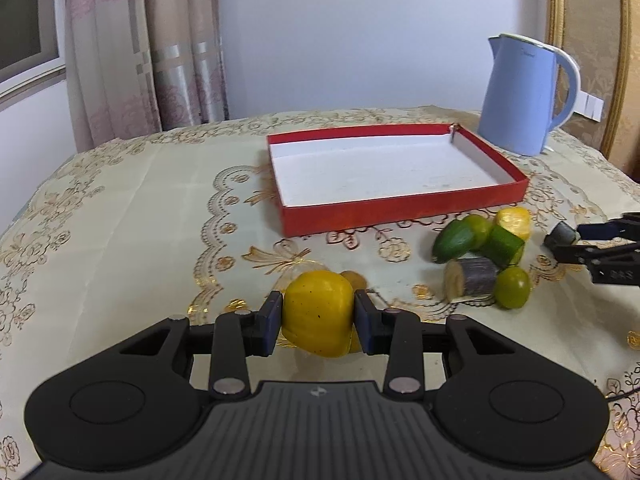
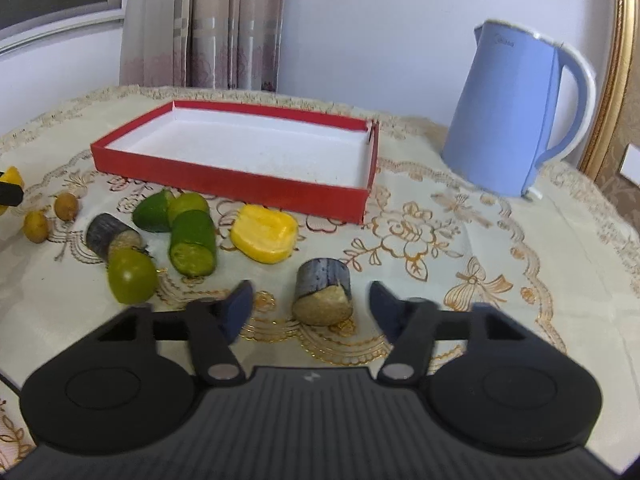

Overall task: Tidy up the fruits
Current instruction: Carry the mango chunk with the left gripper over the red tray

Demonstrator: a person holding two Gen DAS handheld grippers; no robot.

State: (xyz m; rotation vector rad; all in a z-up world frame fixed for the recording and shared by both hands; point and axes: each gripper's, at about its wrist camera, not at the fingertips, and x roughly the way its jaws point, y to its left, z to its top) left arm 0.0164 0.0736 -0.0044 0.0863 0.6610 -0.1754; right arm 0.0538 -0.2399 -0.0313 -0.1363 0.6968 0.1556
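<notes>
The left gripper [image 1: 318, 322] has its blue pads pressed on both sides of a blocky yellow fruit piece [image 1: 319, 312], held low in the middle of the left wrist view above the cream, gold-patterned tablecloth [image 1: 120, 216]. Just behind it peeks a small brown round fruit [image 1: 354, 279].

In the right wrist view the right gripper [image 2: 310, 308] stands with its jaws apart around a short dark-skinned cane segment with a pale fibrous cut end [image 2: 323, 297]; the fingers are blurred, and the pads appear clear of the segment on both sides.

The shallow red cardboard tray with a white inside [image 2: 224, 178] lies in the upper middle of that frame, with no fruit in it. Below its near wall lie a second yellow fruit chunk [image 2: 264, 239], a cut green cucumber-like piece [image 2: 192, 249], a green rounded fruit [image 2: 132, 276], another dark cane segment [image 2: 108, 236] and two small brown fruits [image 2: 66, 206] at the left edge. A pale blue electric kettle [image 2: 516, 120] stands at the upper right, beside the tray.
</notes>
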